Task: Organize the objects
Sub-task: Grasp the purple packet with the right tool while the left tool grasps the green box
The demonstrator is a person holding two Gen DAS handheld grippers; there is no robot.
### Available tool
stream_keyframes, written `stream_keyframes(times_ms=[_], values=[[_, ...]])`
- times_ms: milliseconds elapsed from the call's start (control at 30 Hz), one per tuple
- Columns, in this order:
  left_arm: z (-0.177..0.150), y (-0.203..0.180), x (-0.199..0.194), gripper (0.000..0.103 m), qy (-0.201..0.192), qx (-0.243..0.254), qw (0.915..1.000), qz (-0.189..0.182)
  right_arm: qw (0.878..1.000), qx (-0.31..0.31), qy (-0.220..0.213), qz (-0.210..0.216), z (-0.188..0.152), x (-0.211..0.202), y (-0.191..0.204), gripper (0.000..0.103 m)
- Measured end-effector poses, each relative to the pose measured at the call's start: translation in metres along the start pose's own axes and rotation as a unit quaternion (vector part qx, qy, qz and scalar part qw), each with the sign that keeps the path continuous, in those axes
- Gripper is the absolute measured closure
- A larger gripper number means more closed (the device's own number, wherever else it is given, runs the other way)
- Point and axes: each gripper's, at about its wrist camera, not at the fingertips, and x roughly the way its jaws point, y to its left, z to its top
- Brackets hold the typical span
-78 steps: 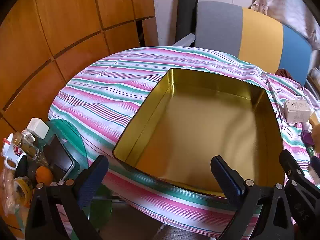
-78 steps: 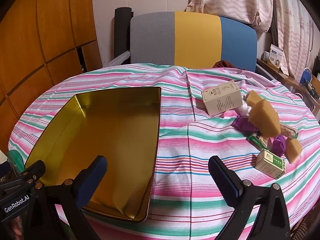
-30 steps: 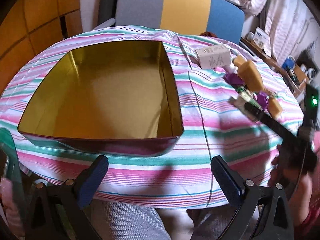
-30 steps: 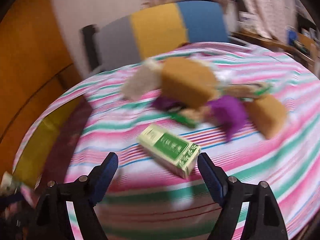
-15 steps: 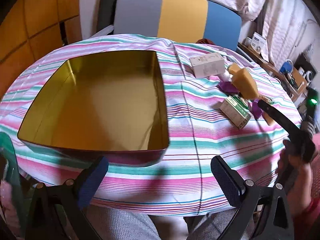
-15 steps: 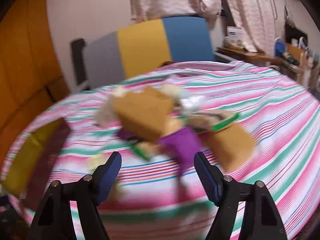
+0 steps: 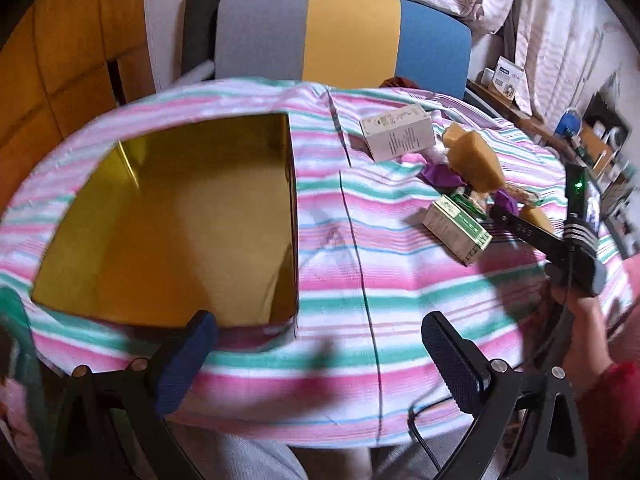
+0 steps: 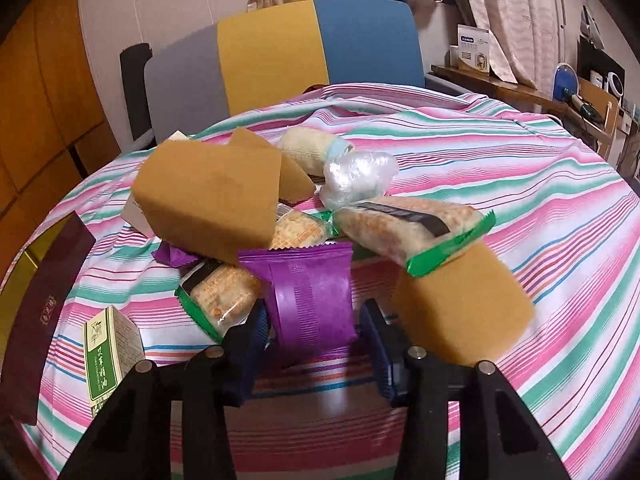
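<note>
Nothing is packed yet; the gold tin (image 7: 168, 220) (at nine o'clock) lies empty; the purple packet (image 8: 310, 296) is being pinched by the right hand-held gripper (image 8: 314, 334), whose jaws have just been closing; the left hand-held gripper (image 7: 320, 354) is spread.

The left wrist camera sat back at the near edge of the striped counter (image 7: 328, 264), above its own tool (image 7: 318, 354), and looked down and across toward the tricolour chair (image 7: 308, 32). It took in the gold tin (image 7: 168, 220) on its left and the snack pile (image 7: 472, 168) far off to the right. The right wrist camera looked the same way from low and very close to that pile (image 8: 224, 196), the purple packet (image 8: 312, 296) filling the gap of its tool (image 8: 316, 330). Both views shared the pile, the green box (image 7: 456, 228) (image 8: 108, 352), the chair (image 8: 280, 56) and the tin's edge.
</note>
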Motion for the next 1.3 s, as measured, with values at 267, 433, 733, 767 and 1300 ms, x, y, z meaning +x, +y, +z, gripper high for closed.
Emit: stream_keyframes(times_ms=[267, 433, 733, 767, 1300], values=[[0.025, -0.037, 0.02, 0.0, -0.003, 0.015, 0.9991, -0.04, 1.0, 0.002, -0.02, 0.019, -0.008, -0.008, 0.003, 0.058], [0.046, -0.059, 0.048, 0.0, 0.015, -0.024, 0.998, -0.056, 1.0, 0.007, -0.021, 0.013, -0.006, -0.005, 0.001, 0.058], [0.074, -0.107, 0.091, 0.0, 0.029, -0.01, 0.9982, -0.051, 0.999, 0.013, -0.029, -0.004, -0.008, -0.007, -0.001, 0.058], [0.075, -0.11, 0.098, 0.0, 0.036, -0.007, 0.9979, -0.053, 0.999, 0.016, -0.03, -0.003, -0.009, -0.007, -0.003, 0.058], [0.059, -0.077, 0.098, 0.003, 0.027, -0.024, 0.9968, -0.072, 0.999, 0.026, -0.034, 0.003, -0.01, -0.008, -0.008, 0.058]])
